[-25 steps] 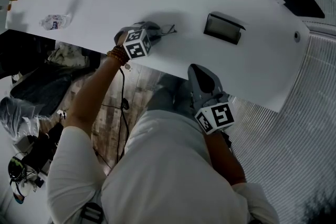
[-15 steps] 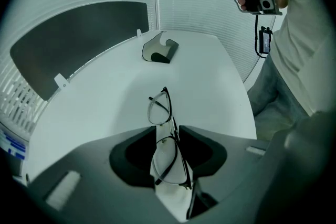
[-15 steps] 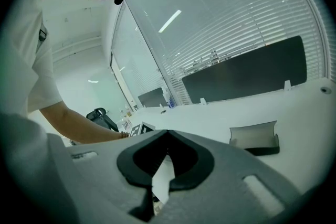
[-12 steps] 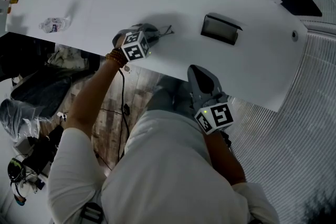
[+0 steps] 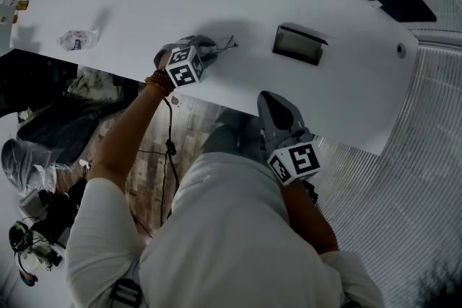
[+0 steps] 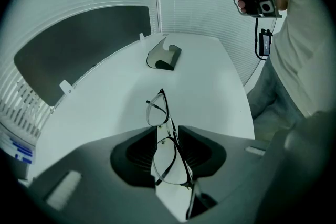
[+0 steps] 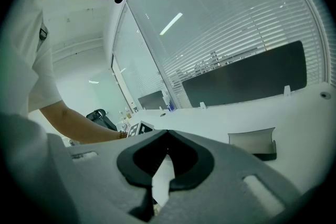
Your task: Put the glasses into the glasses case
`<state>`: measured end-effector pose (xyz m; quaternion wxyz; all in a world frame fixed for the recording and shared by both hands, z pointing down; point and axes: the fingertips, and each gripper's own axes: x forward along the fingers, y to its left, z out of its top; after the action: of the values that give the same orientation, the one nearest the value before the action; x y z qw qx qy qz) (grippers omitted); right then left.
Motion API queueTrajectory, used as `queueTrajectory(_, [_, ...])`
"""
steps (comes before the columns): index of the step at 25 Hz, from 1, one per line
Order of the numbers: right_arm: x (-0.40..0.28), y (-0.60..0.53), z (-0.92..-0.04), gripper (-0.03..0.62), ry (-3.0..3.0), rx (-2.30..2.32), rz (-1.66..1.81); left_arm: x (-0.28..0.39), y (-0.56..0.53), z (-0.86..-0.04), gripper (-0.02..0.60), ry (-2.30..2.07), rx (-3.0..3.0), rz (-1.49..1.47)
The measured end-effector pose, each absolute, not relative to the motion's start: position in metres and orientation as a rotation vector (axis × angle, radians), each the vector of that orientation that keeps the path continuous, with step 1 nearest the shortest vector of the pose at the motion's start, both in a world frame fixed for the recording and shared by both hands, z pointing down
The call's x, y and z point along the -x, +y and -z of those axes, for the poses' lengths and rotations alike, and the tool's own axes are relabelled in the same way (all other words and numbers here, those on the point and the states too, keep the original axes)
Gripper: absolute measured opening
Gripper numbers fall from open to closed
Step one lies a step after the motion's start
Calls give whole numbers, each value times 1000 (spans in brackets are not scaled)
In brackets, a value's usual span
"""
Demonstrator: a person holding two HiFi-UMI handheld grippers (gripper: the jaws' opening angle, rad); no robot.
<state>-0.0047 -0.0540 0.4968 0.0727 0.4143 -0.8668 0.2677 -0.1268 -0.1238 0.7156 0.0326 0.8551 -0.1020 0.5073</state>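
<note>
Thin dark-rimmed glasses lie on the white table; in the head view only a tip of the glasses pokes out past my left gripper. That left gripper points steeply down with the nearer lens between its jaws, which are closing; a sliver of table still shows beside the frame. The open glasses case stands to the right, apart from both grippers, and appears as the case and the case in the gripper views. My right gripper hangs off the table's near edge, shut and empty.
A crumpled clear wrapper lies at the table's left end. A dark panel runs along the far edge. The person's legs and a wooden floor with bags and cables lie below the near edge.
The left gripper stays over the glasses and the right gripper keeps its place. Less of the glasses shows beyond the left jaws than a second ago.
</note>
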Motion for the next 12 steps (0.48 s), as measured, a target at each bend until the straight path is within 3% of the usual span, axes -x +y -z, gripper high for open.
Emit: queueTrajectory(12, [-19, -54, -474, 3, -2615, -1362, -749, 76, -144, -676, 132, -227, -2765, -1570])
